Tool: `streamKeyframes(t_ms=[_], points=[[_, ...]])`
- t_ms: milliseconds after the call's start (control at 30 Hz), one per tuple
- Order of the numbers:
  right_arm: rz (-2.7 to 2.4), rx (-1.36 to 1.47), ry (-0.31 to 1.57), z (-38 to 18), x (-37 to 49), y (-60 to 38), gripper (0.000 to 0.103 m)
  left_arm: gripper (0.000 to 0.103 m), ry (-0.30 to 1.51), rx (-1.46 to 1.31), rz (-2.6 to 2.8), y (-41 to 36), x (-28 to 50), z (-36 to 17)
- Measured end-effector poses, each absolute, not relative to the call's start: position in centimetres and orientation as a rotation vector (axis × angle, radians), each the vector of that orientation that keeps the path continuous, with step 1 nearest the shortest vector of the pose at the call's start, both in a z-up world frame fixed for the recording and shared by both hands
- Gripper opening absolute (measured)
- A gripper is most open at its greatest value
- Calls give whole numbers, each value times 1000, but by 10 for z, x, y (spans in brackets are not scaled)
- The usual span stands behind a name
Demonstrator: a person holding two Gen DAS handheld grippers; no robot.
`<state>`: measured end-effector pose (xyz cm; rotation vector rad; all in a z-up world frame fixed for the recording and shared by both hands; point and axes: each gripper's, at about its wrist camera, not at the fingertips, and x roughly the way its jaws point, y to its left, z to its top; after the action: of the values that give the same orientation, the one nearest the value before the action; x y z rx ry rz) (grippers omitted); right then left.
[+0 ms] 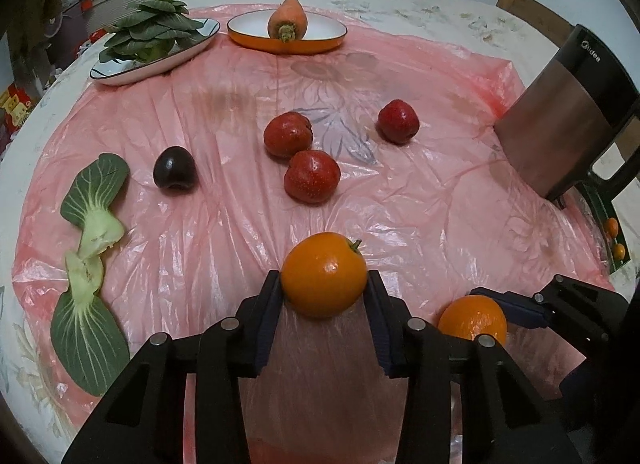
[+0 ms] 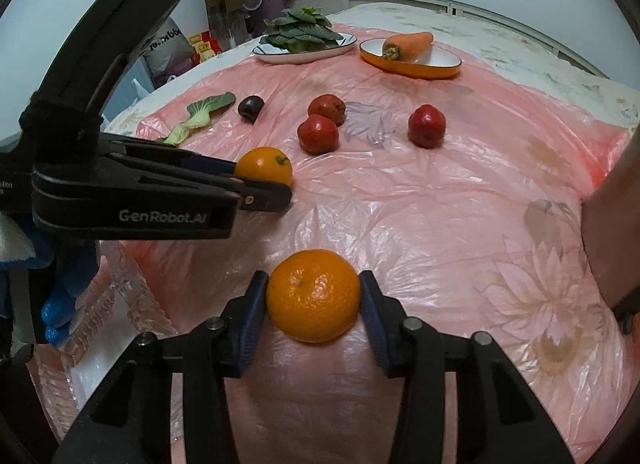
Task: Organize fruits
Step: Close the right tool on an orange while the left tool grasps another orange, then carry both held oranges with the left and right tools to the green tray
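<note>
The left tool (image 1: 324,284) is clenched on a smooth orange fruit with a short green stem (image 1: 323,274); both blue pads press its sides, and the fruit sits on the pink plastic sheet (image 1: 420,192) that covers the surface. Just to that tool's right, the right tool (image 2: 314,292) has a mandarin (image 2: 313,295) between its fingers, also resting on the sheet. Its left pad touches the peel, and the right pad looks to be at the peel too, though I cannot tell for sure that it presses.

Ahead of the left tool lie three red fruits (image 1: 312,176), two of them touching and the third apart to the right. A dark plum (image 1: 175,168) sits ahead and to the left, with a torn bok choy leaf (image 1: 90,264) further left. At the far edge, well beyond both tools, a white plate (image 1: 120,74) holds leafy greens (image 1: 154,30), and beside it an orange dish (image 1: 256,38) holds a carrot (image 1: 287,19). A steel kettle (image 1: 568,116) stands far to the right.
</note>
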<state>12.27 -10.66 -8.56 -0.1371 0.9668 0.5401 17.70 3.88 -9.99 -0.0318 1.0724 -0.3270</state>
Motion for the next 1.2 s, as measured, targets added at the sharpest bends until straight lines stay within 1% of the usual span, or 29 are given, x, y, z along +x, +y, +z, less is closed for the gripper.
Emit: streamKeyframes(t_ms=[367, 700, 1000, 1200], points=[[518, -92, 944, -70, 111, -124, 82, 36, 1047, -91, -324, 50, 157, -84], [446, -46, 928, -55, 85, -165, 82, 36, 1042, -109, -304, 50, 118, -75], [361, -10, 912, -42, 55, -216, 82, 36, 1023, -108, -348, 21, 89, -57], [287, 12, 905, -37, 34, -258, 82, 36, 1031, -115, -397, -8, 73, -56]])
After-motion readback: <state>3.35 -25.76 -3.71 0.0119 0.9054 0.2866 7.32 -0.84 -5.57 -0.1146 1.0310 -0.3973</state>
